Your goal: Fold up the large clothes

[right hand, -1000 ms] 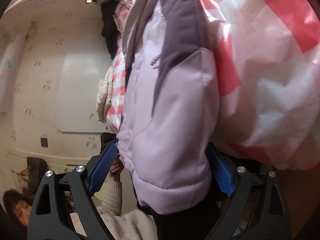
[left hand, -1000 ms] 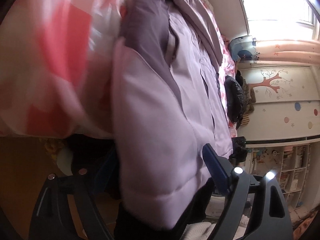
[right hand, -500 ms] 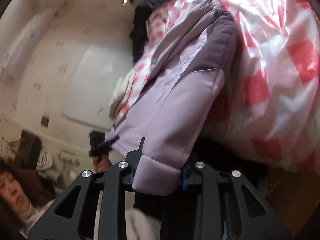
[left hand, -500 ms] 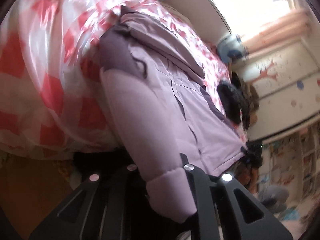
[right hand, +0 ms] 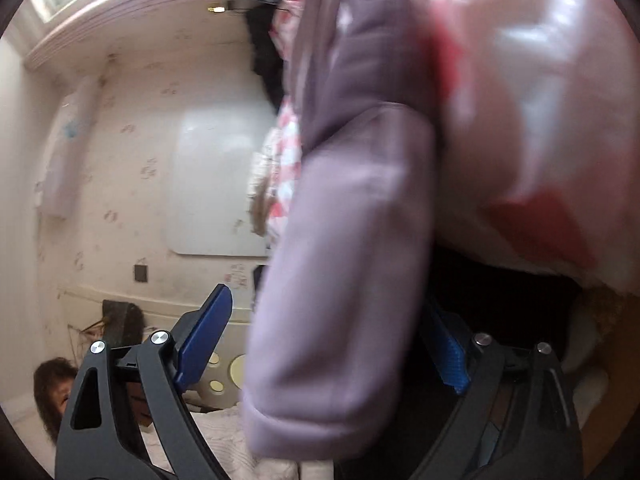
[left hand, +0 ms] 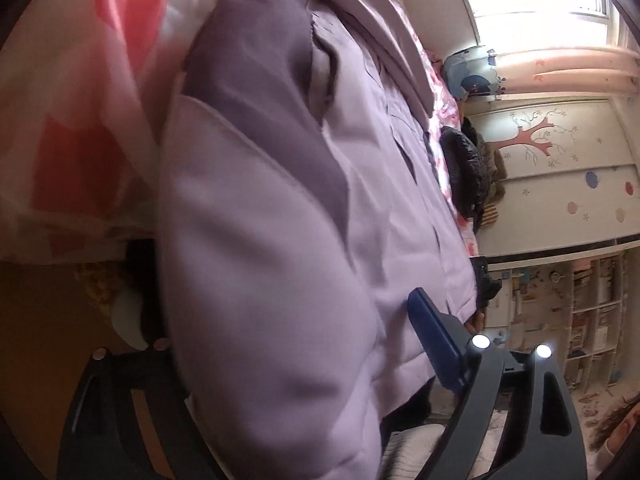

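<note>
Across the middle of both wrist views hangs a padded lilac jacket (left hand: 280,240), each of its sleeves drooping between a gripper's fingers. It lies on a red-and-white checked cover (left hand: 80,140), its darker purple shoulder panels toward the top of each frame and its body running off to the upper right of the left view.

The left gripper (left hand: 288,364) has its jaws opening. The left sleeve (left hand: 256,300) sits between them, but the blue pad (left hand: 434,344) at lower right stands just off the cloth, so nothing is pinched. The other finger is almost wholly behind the sleeve.

The right gripper (right hand: 324,344) is likewise opening. The right sleeve (right hand: 344,280) with its cuff (right hand: 296,436) hangs in the gap; the left blue pad (right hand: 204,336) is well clear of it, and the right pad (right hand: 448,356) is close beside the fabric.

The step looks like an early one: taking both sleeves so as to fold them across the body. No fold shows yet. The next move calls for closing both claws firmly on the thick cuffs, then carrying them inward together.

Much is hard to read. The right view is smeared by blur, the jacket's hem and front closure are cut off, and the bed's edge below is lost in shadow. A person (right hand: 52,392) sits at lower left of the right view, partly hidden by the gripper.
</note>
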Demonstrator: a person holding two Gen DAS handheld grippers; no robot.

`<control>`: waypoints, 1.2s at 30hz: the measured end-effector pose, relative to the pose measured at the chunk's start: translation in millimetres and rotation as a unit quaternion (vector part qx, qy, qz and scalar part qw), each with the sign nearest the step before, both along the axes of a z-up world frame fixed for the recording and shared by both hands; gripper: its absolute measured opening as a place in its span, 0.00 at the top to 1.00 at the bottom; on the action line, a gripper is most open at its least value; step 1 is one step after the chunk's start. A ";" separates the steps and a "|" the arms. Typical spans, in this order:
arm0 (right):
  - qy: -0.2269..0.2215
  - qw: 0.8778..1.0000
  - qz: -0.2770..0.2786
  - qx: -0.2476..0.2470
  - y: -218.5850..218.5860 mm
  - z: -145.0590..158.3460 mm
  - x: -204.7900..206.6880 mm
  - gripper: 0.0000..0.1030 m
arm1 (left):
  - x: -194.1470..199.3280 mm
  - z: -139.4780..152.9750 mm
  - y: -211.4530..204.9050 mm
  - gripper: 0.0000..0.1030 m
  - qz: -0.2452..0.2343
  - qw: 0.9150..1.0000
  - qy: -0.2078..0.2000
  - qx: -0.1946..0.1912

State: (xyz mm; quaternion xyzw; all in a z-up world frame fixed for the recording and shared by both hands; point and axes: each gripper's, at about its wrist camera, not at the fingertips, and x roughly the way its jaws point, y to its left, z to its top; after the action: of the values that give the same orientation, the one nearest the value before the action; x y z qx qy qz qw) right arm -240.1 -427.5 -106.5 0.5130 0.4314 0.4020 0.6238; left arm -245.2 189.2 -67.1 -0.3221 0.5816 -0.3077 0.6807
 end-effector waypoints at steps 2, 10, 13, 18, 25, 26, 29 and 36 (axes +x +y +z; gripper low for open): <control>-0.026 1.000 -0.010 -0.008 2.9 8.5 -0.2 0.23 | 1.8 3.1 -7.4 0.18 0.003 1.000 -0.006 0.004; -0.069 0.994 -0.056 -0.068 8.2 45.6 -12.2 0.73 | -16.5 45.9 -12.9 0.85 0.068 0.994 -0.052 0.065; -0.104 0.990 -0.061 -0.067 10.4 76.5 -28.7 0.74 | -32.6 82.6 -11.8 0.86 0.062 0.992 -0.100 0.037; -0.137 0.987 -0.041 -0.077 11.7 113.5 -66.6 0.74 | -71.8 120.3 -8.1 0.87 0.026 0.988 -0.152 0.025; -0.089 0.992 -0.013 -0.086 -4.3 73.4 -139.8 0.70 | -122.1 75.2 -3.1 0.72 -0.048 0.992 -0.118 0.012; -0.072 0.994 -0.004 -0.082 -5.9 60.1 -145.7 0.65 | -126.5 56.0 1.0 0.61 -0.053 0.994 -0.094 0.006; -0.023 0.998 0.006 -0.054 -14.5 12.2 -155.8 0.54 | -132.2 22.7 26.1 0.35 -0.021 0.998 -0.061 -0.016; -0.013 1.000 -0.026 0.007 -28.5 -24.5 -148.3 0.09 | -122.4 7.1 60.9 0.18 0.023 0.994 -0.072 -0.081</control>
State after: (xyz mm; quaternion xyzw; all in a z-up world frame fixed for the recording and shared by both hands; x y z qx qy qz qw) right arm -388.4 -456.0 -131.1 0.5235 0.4070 0.3949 0.6359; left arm -367.5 250.1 -60.0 -0.3664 0.4963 -0.3601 0.6999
